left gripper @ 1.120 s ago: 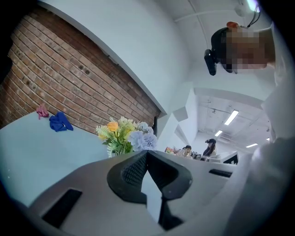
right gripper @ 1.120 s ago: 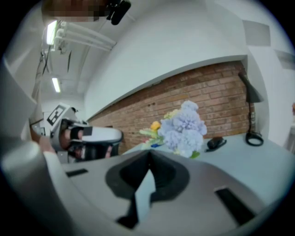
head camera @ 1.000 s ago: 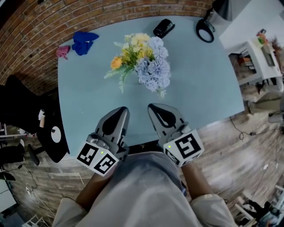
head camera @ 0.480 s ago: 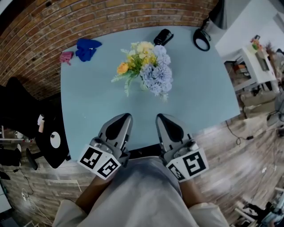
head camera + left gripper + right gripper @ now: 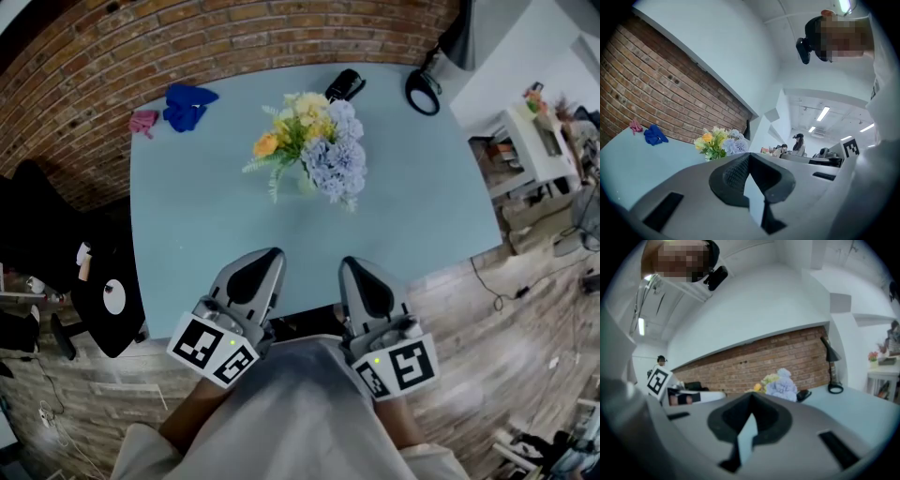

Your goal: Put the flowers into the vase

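Left hand-held gripper (image 5: 269, 255): jaws pressed together, nothing between them; held level over the near edge of the surface (image 5: 187, 234), just beside its partner.
Right hand-held gripper (image 5: 353, 265): jaws likewise pressed together and empty; tip over the same near edge.
Flowers (image 5: 314, 150): upright bunch of yellow, orange and pale blue blooms with green sprigs; straight ahead of both hand-held grippers, well apart from them, roughly in line with the gap between the two.
Foot of the bunch: covered by blooms, not clearly made out.
Blue cloth (image 5: 187, 105): far ahead and to the left of the left hand-held gripper, near the far edge.
Pink cloth (image 5: 143, 121): just beside the blue cloth, further left.
Black object (image 5: 345, 84): beyond the flowers, kind unclear.
Lamp (image 5: 424, 92): far ahead and right of the right hand-held gripper, round base on the surface.
Brick wall (image 5: 187, 47): behind the far edge.
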`<act>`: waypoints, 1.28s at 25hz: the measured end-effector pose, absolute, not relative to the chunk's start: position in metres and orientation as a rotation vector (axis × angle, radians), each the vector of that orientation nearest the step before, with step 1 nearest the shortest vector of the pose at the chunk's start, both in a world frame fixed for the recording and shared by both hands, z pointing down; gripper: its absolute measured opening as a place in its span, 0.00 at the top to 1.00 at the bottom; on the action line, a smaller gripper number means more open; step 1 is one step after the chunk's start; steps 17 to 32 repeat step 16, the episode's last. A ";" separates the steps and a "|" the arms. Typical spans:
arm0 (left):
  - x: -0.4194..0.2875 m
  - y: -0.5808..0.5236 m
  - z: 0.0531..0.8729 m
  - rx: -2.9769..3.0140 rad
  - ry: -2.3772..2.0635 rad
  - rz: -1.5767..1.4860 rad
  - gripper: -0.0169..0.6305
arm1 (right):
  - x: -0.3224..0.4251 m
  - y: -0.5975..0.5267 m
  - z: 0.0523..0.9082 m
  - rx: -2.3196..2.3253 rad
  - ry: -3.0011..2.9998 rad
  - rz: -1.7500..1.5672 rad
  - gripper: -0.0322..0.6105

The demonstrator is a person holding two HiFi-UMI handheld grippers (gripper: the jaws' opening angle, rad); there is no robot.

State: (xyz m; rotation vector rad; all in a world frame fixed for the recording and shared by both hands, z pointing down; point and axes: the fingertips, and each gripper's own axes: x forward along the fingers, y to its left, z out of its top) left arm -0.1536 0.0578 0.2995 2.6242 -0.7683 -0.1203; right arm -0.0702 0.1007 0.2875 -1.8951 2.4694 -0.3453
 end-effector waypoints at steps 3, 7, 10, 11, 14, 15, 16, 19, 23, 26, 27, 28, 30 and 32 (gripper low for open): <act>-0.157 0.062 0.299 2.638 -0.761 -0.108 0.95 | -0.076 0.103 0.287 -1.910 2.470 -0.342 0.92; -0.162 0.064 0.300 2.623 -0.748 -0.109 0.95 | -0.081 0.104 0.286 -1.919 2.461 -0.354 0.92; -0.166 0.064 0.299 2.623 -0.739 -0.114 0.95 | -0.084 0.103 0.284 -1.921 2.463 -0.355 0.92; -0.167 0.064 0.298 2.625 -0.735 -0.114 0.95 | -0.085 0.103 0.284 -1.923 2.461 -0.358 0.92; -0.170 0.065 0.297 2.632 -0.721 -0.110 0.95 | -0.089 0.102 0.286 -1.937 2.451 -0.374 0.92; -0.171 0.065 0.297 2.634 -0.716 -0.109 0.95 | -0.090 0.102 0.287 -1.940 2.449 -0.380 0.92; -0.172 0.065 0.297 2.636 -0.711 -0.107 0.95 | -0.091 0.102 0.288 -1.944 2.448 -0.385 0.92; -0.172 0.065 0.297 2.636 -0.711 -0.107 0.95 | -0.091 0.102 0.288 -1.944 2.448 -0.385 0.92; -0.172 0.065 0.297 2.636 -0.711 -0.107 0.95 | -0.091 0.102 0.288 -1.944 2.448 -0.385 0.92; -0.172 0.065 0.297 2.636 -0.711 -0.107 0.95 | -0.091 0.102 0.288 -1.944 2.448 -0.385 0.92; -0.172 0.065 0.297 2.636 -0.711 -0.107 0.95 | -0.091 0.102 0.288 -1.944 2.448 -0.385 0.92; -0.172 0.065 0.297 2.636 -0.711 -0.107 0.95 | -0.091 0.102 0.288 -1.944 2.448 -0.385 0.92; -0.172 0.065 0.297 2.636 -0.711 -0.107 0.95 | -0.091 0.102 0.288 -1.944 2.448 -0.385 0.92; -0.172 0.065 0.297 2.636 -0.711 -0.107 0.95 | -0.091 0.102 0.288 -1.944 2.448 -0.385 0.92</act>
